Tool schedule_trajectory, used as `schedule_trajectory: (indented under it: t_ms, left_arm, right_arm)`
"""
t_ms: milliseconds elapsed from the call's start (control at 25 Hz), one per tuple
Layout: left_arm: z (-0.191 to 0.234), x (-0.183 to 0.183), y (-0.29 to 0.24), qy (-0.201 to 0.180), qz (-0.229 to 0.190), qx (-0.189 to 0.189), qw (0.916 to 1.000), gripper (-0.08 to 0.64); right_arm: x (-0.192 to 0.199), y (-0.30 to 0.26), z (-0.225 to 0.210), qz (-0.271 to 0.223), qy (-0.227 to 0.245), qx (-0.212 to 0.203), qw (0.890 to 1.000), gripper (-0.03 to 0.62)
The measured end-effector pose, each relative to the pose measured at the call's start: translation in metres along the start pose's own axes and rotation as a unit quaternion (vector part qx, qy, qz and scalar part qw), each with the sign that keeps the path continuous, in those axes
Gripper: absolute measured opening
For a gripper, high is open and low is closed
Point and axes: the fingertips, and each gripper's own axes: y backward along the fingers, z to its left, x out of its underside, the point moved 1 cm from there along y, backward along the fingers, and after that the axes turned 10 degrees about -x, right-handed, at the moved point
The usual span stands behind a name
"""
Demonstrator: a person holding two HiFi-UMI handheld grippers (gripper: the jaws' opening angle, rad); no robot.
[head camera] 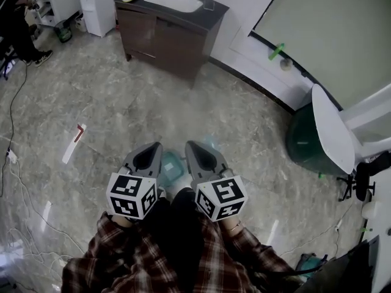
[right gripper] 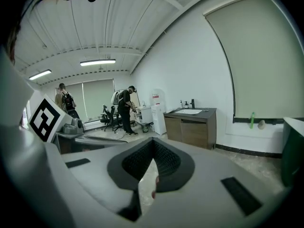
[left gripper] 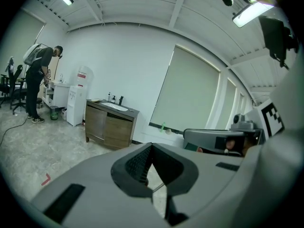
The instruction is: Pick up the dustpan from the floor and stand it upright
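Head view, lower centre: two grippers, left gripper (head camera: 154, 150) and right gripper (head camera: 194, 151). Both pairs of jaws are closed tip to tip with nothing between them, as each gripper view shows. One pale teal item, seemingly the dustpan (head camera: 171, 168), lies on the floor between them, mostly covered, outline unclear. One sink cabinet (head camera: 165, 32), upper centre. One dark green bin (head camera: 304, 140), right, partly behind a white panel (head camera: 333, 130). Right gripper view: two persons (right gripper: 124, 106), distant, details indistinct.

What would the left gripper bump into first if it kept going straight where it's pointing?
Probably the floor, since the left gripper tilts a little downward; the cabinet stands farther along. Depth is hard to judge.
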Motion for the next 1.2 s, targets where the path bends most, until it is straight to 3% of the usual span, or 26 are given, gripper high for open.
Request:
schedule_trajectory:
  t_ms: [560,1200]
  left_arm:
    - [0.005,-0.01,-0.008,0.003,0.0,-0.006,1.0,0.0]
    - [0.013,-0.01,0.004,-0.005,-0.007,-0.012,0.9999,0.002]
  right_arm:
    - [0.005,-0.009,-0.016,0.027,-0.02,-0.004,0.999,0.011]
    - [0.011,-0.027,-0.004,0.045,-0.02,-0.026,0.998,0.011]
